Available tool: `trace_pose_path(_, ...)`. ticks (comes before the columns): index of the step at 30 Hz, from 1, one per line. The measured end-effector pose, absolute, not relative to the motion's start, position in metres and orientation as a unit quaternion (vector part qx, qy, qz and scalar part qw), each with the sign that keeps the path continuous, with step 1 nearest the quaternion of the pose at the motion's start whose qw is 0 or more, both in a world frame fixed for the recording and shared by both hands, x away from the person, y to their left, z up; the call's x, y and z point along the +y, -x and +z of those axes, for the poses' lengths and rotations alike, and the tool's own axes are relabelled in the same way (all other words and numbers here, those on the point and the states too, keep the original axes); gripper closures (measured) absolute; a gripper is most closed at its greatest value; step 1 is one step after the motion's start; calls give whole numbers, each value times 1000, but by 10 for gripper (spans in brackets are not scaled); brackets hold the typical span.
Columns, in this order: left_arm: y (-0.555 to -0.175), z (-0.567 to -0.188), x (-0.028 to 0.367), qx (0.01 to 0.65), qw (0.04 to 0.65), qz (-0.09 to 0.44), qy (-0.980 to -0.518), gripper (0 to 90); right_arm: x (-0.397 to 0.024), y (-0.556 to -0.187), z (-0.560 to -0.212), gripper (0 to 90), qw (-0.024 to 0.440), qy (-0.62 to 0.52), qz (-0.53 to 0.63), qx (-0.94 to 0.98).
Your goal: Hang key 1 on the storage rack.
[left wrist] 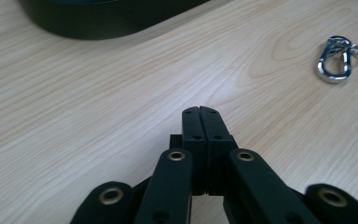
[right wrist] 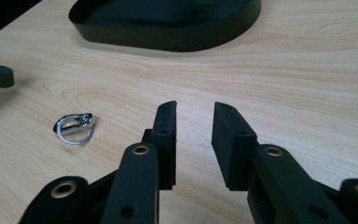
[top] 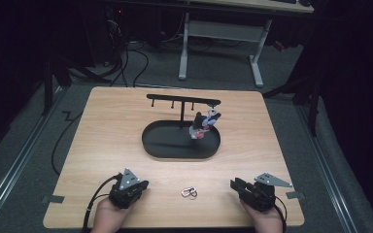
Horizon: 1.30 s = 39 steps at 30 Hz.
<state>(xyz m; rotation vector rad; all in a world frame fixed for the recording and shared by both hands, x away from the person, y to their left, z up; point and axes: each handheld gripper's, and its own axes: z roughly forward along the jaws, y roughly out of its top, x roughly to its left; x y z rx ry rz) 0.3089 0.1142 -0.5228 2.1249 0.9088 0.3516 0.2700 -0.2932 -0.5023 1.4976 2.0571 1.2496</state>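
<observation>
Pre-grasp, judged: left gripper jaws clenched empty, right gripper released; carabiner on bench awaits, prob. next.

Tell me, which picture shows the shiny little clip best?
The left gripper view: the silver clip lies flat toward the camera, so its open loop and gate read clearly. The right gripper view shows it at a low angle, foreshortened. In the high view it is tiny, on the table between both grippers.
</observation>
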Motion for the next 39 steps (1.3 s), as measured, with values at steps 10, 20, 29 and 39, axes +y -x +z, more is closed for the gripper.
trace_pose_path(10,-307,-526,33,308,392,101,-861,890,-291,-278,-507,698,131,-508,438,730)
trace_pose_path(20,-304,-528,-12,279,396,78,-871,884,-290,-276,-506,695,124,-505,443,730)
trace_pose_path(29,-310,-528,-51,256,401,68,-877,885,-296,-276,-507,691,119,-511,441,728)
trace_pose_path(39,-315,-520,13,283,407,102,-863,808,-297,-277,-511,659,103,-508,436,736)
